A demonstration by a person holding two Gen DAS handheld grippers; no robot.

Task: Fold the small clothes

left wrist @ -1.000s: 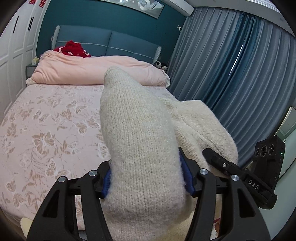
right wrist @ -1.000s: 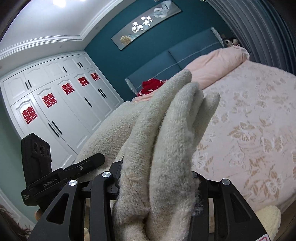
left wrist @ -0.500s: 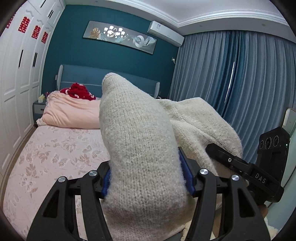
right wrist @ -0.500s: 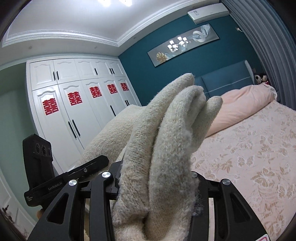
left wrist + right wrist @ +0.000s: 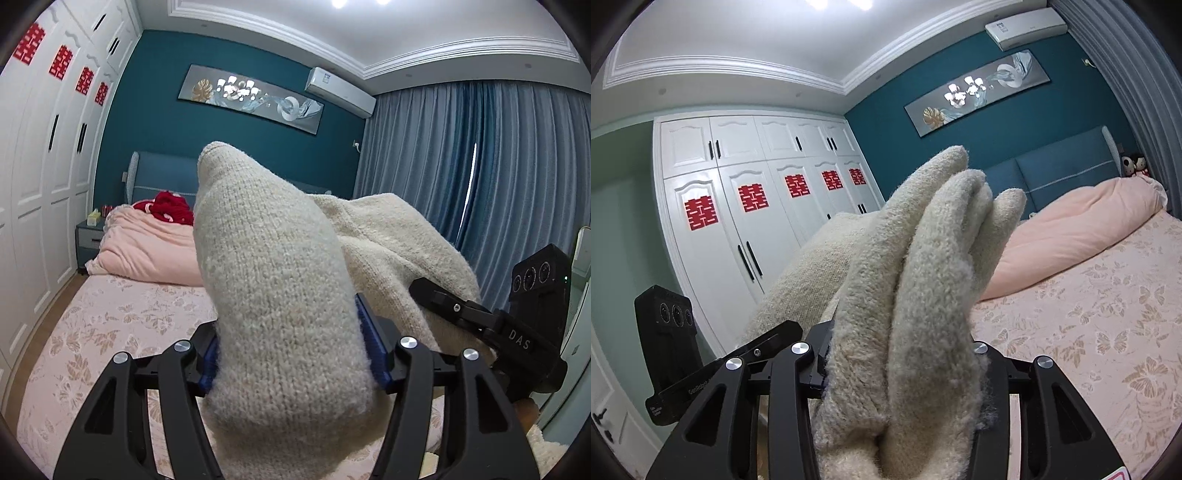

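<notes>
A cream knitted sweater point(image 5: 273, 295) is held up in the air above the bed. My left gripper point(image 5: 291, 358) is shut on a thick fold of it, which fills the space between the blue pads. My right gripper point(image 5: 901, 365) is shut on a bunched edge of the same sweater point(image 5: 923, 280). The knit stretches between the two grippers. The right gripper's body shows at the right of the left wrist view point(image 5: 517, 332). The left gripper's body shows at the left of the right wrist view point(image 5: 676, 354).
A bed with a pink floral sheet point(image 5: 1089, 332) lies below. A pink duvet point(image 5: 147, 251) and a red garment point(image 5: 170, 206) lie at its head. White wardrobes point(image 5: 738, 229) stand at the left, blue curtains point(image 5: 480, 177) at the right.
Both grippers have risen and tilted upward with the sweater. More wall and ceiling show now, and less of the bed.
</notes>
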